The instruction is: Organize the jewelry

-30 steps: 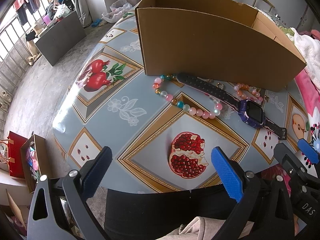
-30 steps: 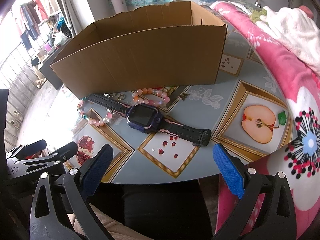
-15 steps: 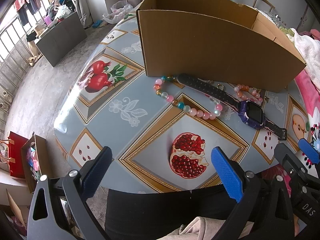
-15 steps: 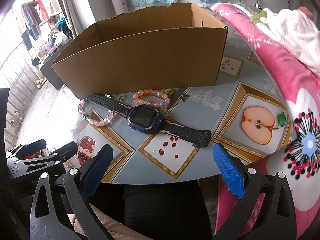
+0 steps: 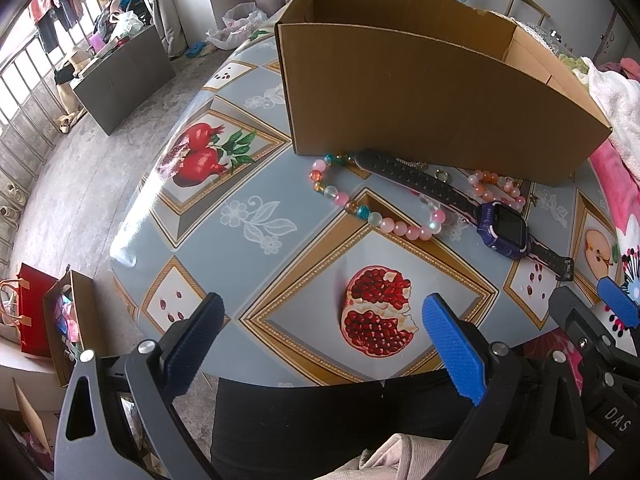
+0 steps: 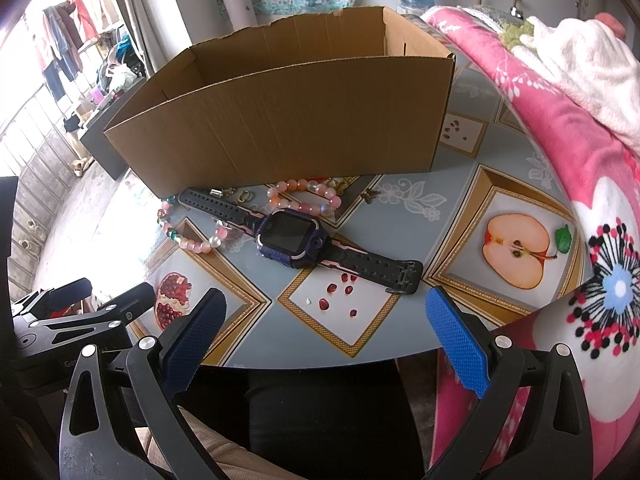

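Observation:
A purple smartwatch with a black strap lies flat on the table in front of an open cardboard box. A long string of pink and teal beads curves under the strap's left end. A smaller pink bead bracelet and a small gold ring lie against the box's front wall. My left gripper hovers open at the table's near edge, over the pomegranate print. My right gripper is open too, just short of the watch's buckle end.
The round table carries a fruit-printed cloth. A pink floral blanket lies along its right side. The person's dark-clad legs are under the near edge. A grey cabinet and a red bag stand on the floor at left.
Both grippers have drifted slightly; the box and jewelry sit a little lower in each view. Nothing on the table has moved, and both grippers stay open.

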Demonstrator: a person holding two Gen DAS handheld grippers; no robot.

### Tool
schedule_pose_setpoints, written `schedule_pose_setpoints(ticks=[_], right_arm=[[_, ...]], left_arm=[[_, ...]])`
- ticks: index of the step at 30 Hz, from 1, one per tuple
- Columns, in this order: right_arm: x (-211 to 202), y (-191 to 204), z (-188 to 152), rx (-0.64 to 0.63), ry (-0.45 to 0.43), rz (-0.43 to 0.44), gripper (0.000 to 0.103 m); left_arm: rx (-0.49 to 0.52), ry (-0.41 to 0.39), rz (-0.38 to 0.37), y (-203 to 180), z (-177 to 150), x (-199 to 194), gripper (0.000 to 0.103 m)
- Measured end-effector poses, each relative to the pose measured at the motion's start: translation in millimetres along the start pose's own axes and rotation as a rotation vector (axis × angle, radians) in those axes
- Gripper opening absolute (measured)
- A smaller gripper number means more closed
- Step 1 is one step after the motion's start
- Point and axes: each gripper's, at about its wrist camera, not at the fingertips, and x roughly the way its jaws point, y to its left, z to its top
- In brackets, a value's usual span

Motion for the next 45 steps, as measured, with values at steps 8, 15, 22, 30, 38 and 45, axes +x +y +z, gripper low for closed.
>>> schedule_pose_setpoints(ticks=[8,15,22,30,38,45], right_arm=[[-1.5,-0.2,0.1,-0.001,-0.004,0.0,0.096],[-2.0,-0.3,0.3,-0.001,-0.007,0.0,0.096],[-1.9,0.6,1.4,-0.002,-0.012,-0.001,0.096],[-1.7,1.0,1.6,-0.002,-0.014,-0.001,0.096],[-1.7,0.8,0.3,0.0,-0.014,0.002,0.096],[-0.7,0.4,-1.3,0.001,-0.012,0.004,0.096]], left_arm=[[-0.003,-0.009,0.005,-1.4,-3.2,-4.0,0.097],[-0.006,-0.014,0.007,0.1,-2.4,-4.4,0.097],[-0.01,-0.02,0.011,2.5,-1.4,-4.4,0.097],[-0.012,-0.025,0.018,0.8,-3.4,-6.5,0.097],[-0.013,-0.024,0.022,0.8,-4.4,-6.7,0.097],[-0.01,-0.015,0.028,0.3,-6.2,-5.8,0.097]])
